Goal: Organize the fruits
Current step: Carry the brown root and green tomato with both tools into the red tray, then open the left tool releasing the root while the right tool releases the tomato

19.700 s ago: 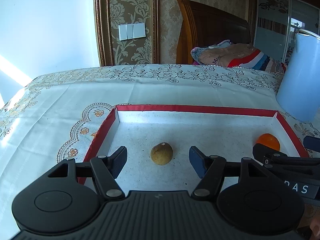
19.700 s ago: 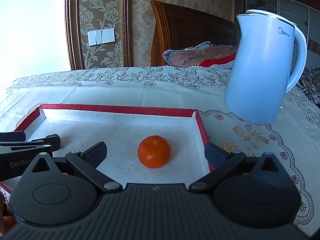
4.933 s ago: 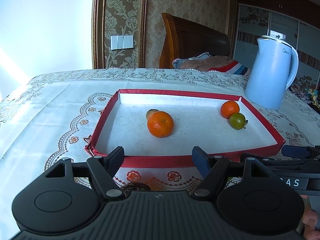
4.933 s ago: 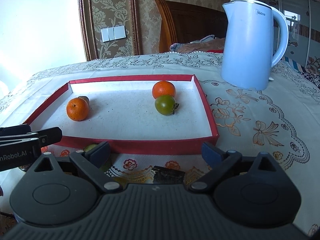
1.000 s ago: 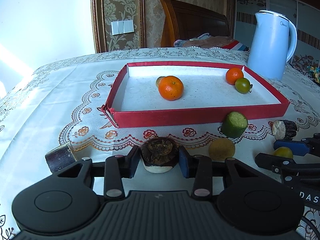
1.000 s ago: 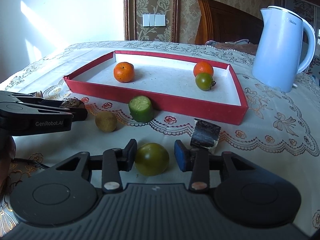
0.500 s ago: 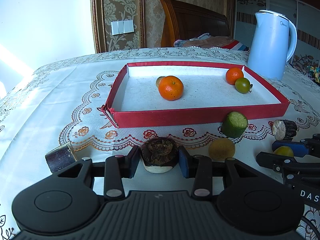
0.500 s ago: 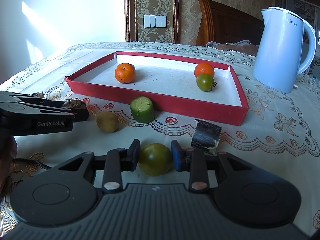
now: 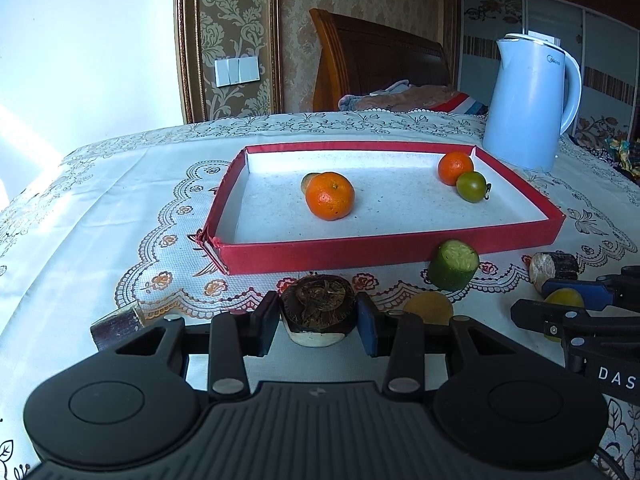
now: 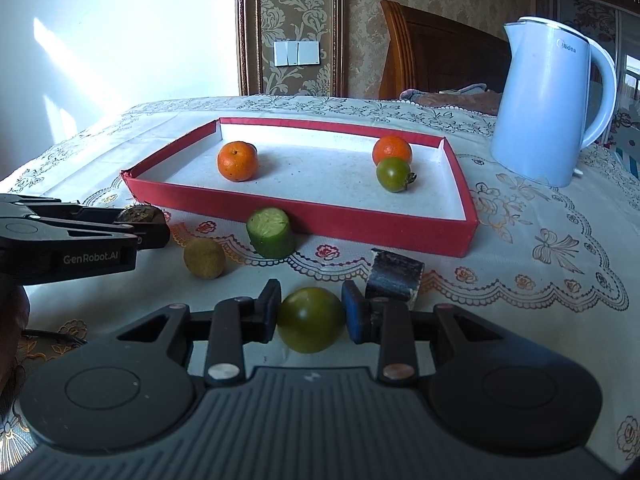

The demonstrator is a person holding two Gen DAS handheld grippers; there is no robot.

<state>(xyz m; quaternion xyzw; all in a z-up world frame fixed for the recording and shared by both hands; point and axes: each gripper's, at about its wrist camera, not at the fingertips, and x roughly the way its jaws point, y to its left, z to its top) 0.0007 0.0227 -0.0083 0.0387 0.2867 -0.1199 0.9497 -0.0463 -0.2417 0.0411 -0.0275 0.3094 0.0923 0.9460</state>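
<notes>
We had both grippers closed on fruit lying on the tablecloth, the left gripper [image 9: 318,322] on a dark dried fruit [image 9: 318,306] and the right gripper [image 10: 310,314] on a green tomato [image 10: 310,319], so next we probably needed to lift them toward the red tray [image 9: 360,254] at twelve o'clock.

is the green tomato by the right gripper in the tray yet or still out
Out. The green tomato sits on the tablecloth in front of the red tray, clamped between the pads of the right hand-held gripper. A different green tomato is already inside the tray.
</notes>
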